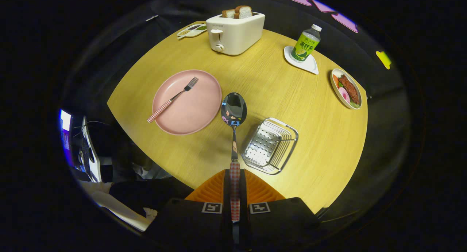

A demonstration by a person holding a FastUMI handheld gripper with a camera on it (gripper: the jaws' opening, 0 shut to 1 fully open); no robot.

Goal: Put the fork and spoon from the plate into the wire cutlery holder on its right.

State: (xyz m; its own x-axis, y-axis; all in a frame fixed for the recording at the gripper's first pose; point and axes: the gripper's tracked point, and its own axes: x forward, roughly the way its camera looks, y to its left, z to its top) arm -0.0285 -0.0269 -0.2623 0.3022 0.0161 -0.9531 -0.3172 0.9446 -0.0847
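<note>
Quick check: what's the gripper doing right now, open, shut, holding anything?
Gripper: shut on the spoon, both fingers pressing its checked handle, bowl sticking out ahead above the table.

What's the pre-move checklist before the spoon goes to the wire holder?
1. Grip: fingers closed on the spoon handle from both sides, ok.
2. Spoon pose: bowl points forward beyond the fingers, in line with them, ok.
3. Spoon off the pink plate: lifted, bowl beside the plate's right rim, ok.
4. Wire cutlery holder: just ahead to the right, nothing seen inside, ok.
5. Holder upright or tipped: cannot tell.
6. Fork: on the plate, not yet moved, not ok.
</note>
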